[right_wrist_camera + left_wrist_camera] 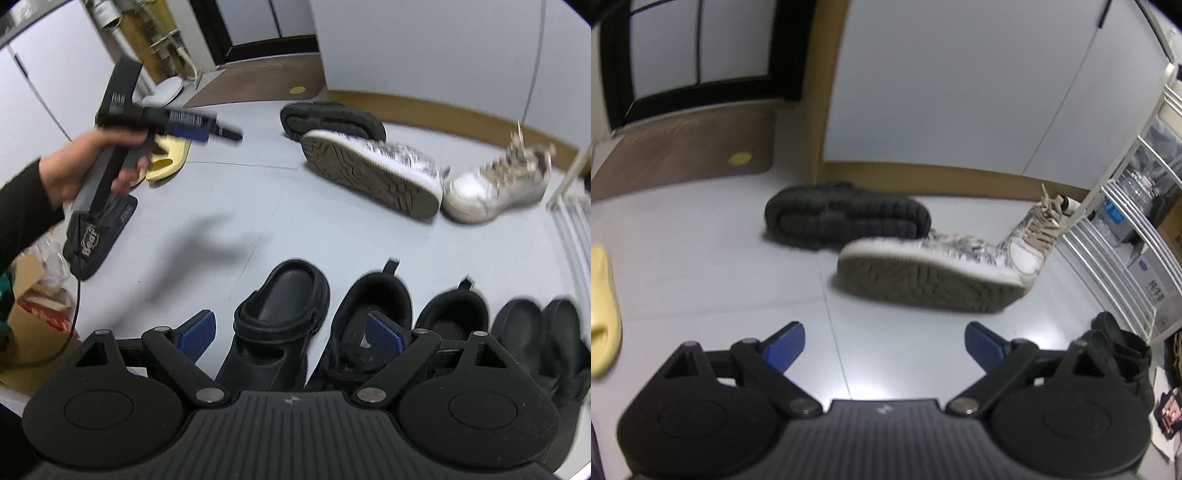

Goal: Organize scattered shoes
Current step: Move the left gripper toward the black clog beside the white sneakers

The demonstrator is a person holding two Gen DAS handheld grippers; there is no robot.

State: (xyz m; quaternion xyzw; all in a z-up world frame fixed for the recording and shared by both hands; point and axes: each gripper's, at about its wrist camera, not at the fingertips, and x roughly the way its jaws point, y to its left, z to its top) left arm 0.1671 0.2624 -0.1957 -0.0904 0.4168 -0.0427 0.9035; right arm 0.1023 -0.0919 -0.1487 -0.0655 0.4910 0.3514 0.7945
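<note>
The left gripper point(884, 347) has its jaws wide apart over bare floor, and the right gripper point(290, 334) is also spread, with nothing gripped, above a black sandal point(280, 321). The tipped sneaker point(931, 273) lies blurred beside a dark overturned shoe point(846, 216), while the yellow slipper point(602, 310) is cut by the frame edge.

Pale grey floor point(701, 266), white walls point(960, 92), brown doormat point(683, 147).
</note>
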